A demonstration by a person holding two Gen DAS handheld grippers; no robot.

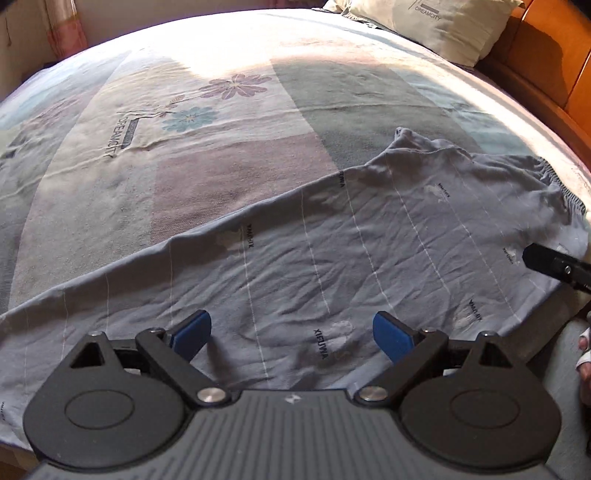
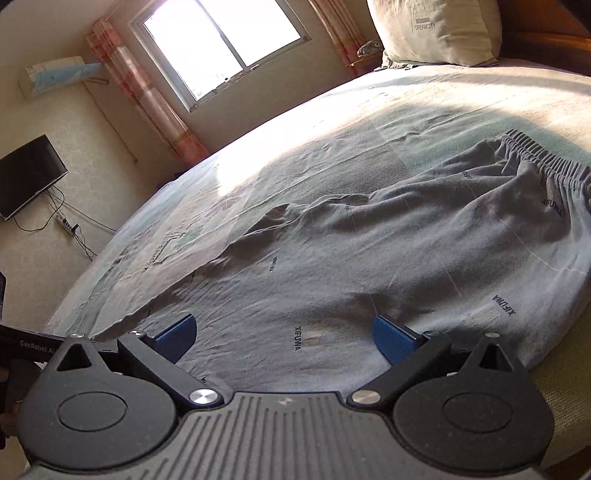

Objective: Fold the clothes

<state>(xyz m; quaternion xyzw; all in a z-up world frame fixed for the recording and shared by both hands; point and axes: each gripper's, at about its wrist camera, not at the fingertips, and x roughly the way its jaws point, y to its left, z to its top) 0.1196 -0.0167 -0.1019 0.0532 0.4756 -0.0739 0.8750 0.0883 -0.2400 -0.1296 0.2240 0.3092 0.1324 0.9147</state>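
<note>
Grey-blue trousers (image 1: pixel 351 258) with thin white stripes and dark lettering lie flat along the near edge of the bed, the elastic waistband (image 1: pixel 554 177) at the right. My left gripper (image 1: pixel 291 334) hovers open over the trouser leg, blue pads wide apart with nothing between them. In the right wrist view the same trousers (image 2: pixel 369 266) spread ahead, waistband (image 2: pixel 543 158) at the far right. My right gripper (image 2: pixel 284 338) is open just above the cloth near the bed edge. The right gripper's black tip (image 1: pixel 554 264) shows at the right edge of the left wrist view.
The bed (image 1: pixel 221 129) has a patchwork floral sheet with a sunlit patch. A pillow (image 2: pixel 436 29) leans at the orange headboard (image 1: pixel 546 66). A window (image 2: pixel 221 44), curtains, an air conditioner and a wall screen (image 2: pixel 26 177) lie beyond. A hand (image 1: pixel 583 354) shows at right.
</note>
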